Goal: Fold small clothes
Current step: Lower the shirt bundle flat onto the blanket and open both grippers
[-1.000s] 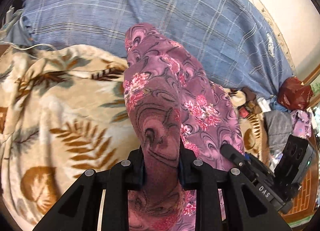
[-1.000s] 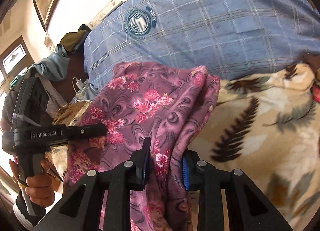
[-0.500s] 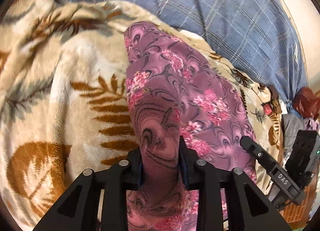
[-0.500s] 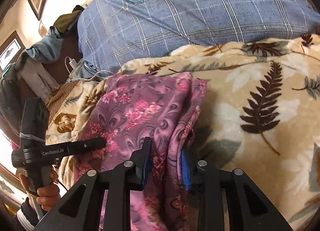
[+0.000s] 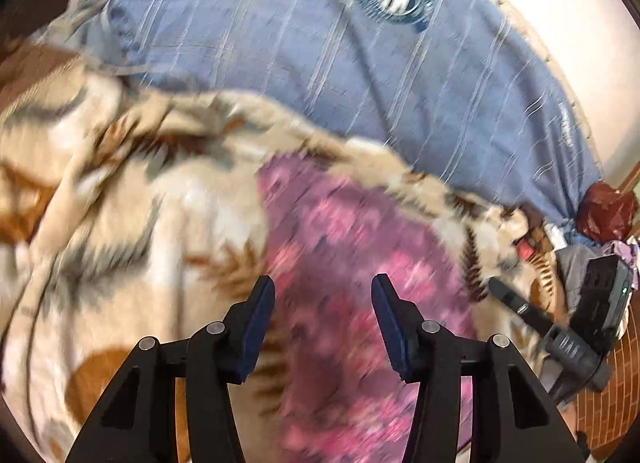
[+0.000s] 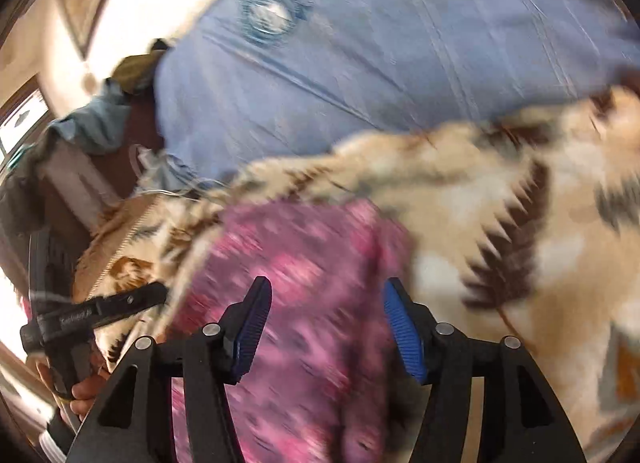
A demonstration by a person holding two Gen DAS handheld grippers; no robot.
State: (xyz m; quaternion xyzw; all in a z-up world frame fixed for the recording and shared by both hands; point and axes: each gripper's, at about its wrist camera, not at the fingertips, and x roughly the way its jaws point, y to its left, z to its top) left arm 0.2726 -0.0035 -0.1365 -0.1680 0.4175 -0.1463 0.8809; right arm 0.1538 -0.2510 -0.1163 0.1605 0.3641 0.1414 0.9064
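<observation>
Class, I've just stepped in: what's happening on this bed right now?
A person is folding a purple floral garment with two hand-held claws. It lies on a leaf-print blanket, in front of a blue plaid pillow. The left claw and the right claw are both open above the cloth, gripping nothing. Both views are blurred by motion, so the fold's neatness can't be judged.

thin purple floral cloth garment (image 5: pixel 352 263) lies on a fluffy cream leaf-print fleece blanket (image 5: pixel 132 199); matt black plastic left gripper (image 5: pixel 323 327) carries ribbed blue pads (image 5: pixel 256 327)
</observation>
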